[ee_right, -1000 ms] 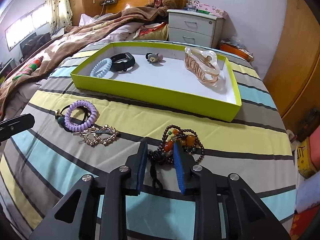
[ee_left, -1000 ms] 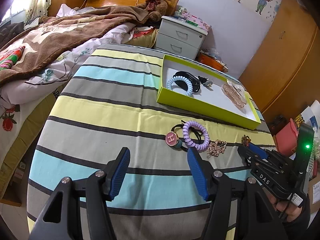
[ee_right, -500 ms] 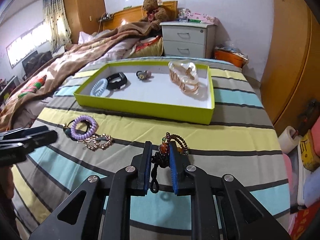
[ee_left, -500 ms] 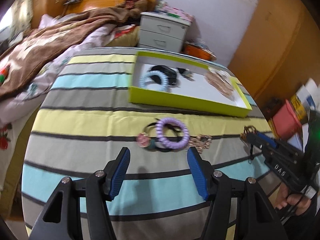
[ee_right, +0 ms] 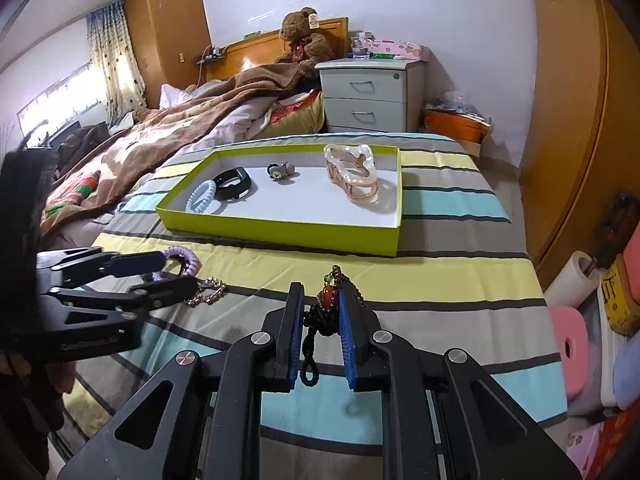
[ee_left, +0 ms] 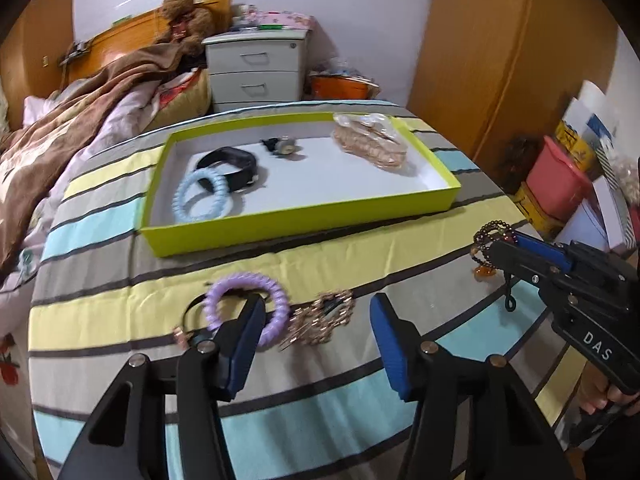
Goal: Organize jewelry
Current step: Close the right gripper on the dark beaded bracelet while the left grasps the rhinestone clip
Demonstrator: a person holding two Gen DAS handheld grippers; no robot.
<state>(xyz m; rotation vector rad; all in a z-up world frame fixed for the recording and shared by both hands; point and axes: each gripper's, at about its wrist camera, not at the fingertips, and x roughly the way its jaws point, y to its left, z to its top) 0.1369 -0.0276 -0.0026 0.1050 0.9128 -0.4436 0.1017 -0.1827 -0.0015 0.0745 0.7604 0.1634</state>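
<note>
Right wrist view shows the right gripper [ee_right: 320, 322] pinching a dark beaded bracelet [ee_right: 330, 300] with an orange bead, lifted clear of the striped bedspread [ee_right: 440, 280]. Its cord loop dangles between the blue pads. A lime-green tray [ee_right: 280, 234] lies just beyond the bracelet, farther up the bed, holding 4 pieces: a pale blue coil tie, a black band, a small charm and a clear claw clip. In the left wrist view, the left gripper [ee_left: 316, 344] hovers on the near side of the tray with its jaws spread and closing. A gold hair clip [ee_left: 320, 322] lies between them, untouched, and a purple coil hair tie [ee_left: 246, 306] sits just beside it. The step in hand appears to be carrying the bracelet to the tray. The next move likely calls for reaching over the tray's near wall and letting go above its bare white floor.
</note>
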